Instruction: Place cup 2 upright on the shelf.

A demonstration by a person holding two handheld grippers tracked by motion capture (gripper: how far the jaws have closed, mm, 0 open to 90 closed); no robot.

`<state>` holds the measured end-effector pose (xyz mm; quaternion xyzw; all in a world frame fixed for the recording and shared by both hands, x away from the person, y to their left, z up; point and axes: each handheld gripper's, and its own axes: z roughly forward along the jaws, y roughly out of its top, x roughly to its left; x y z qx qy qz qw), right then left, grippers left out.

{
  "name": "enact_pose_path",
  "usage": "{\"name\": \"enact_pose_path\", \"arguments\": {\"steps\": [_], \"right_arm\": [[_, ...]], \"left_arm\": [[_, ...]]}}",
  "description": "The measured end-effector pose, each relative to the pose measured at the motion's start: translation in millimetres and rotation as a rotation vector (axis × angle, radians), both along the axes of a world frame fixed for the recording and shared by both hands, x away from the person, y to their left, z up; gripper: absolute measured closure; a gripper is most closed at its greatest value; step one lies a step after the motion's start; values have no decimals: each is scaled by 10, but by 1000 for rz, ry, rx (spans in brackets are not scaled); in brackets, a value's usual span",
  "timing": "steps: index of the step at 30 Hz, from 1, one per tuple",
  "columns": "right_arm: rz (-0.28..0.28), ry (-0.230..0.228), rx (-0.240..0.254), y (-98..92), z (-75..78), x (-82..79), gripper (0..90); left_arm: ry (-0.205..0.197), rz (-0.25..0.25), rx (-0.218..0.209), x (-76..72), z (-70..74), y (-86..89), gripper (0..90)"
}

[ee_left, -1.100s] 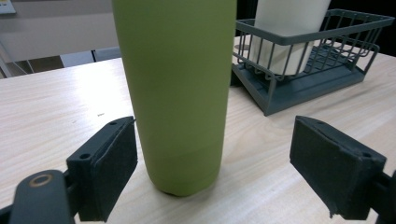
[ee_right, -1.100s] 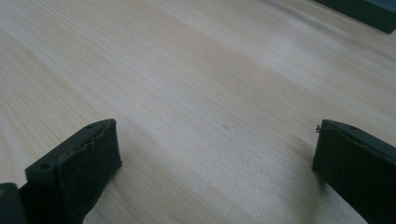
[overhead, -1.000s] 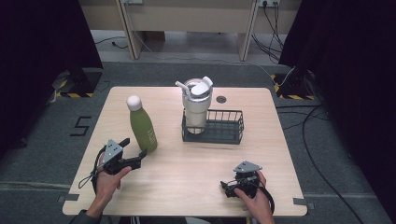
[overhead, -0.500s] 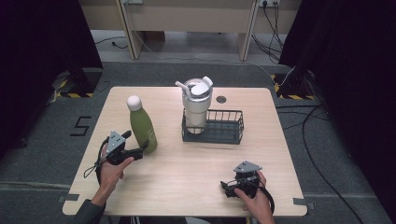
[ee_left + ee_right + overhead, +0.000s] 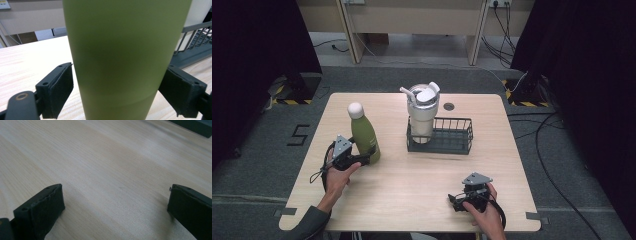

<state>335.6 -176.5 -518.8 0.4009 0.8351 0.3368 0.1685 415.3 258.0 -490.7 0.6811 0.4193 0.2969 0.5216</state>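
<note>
The left gripper (image 5: 362, 159) has its jaws wide around the upright green metal bottle (image 5: 364, 136), not touching it. The right gripper (image 5: 460, 198) rests on the light wooden bench (image 5: 412, 175), jaws wide.

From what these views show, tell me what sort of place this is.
Probably a recording studio or lab set-up, not a home: a lone wooden table ringed by black curtains, cables trailing over grey carpet, and hazard-striped tape on the floor.

Matt green bottle (image 5: 120, 57); pale wood-grain table (image 5: 412, 185); dark wire basket (image 5: 452, 136).
</note>
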Motion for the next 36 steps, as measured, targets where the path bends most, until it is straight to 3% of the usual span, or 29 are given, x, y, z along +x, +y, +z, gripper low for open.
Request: {"name": "enact_pose_path", "arguments": {"steps": [28, 36], "right_arm": [[2, 3, 2, 4, 0, -4, 9], [2, 3, 2, 4, 0, -4, 9]], "left_arm": [[-12, 19, -23, 156, -59, -105, 147], [-25, 18, -24, 163, -74, -121, 200]]}}
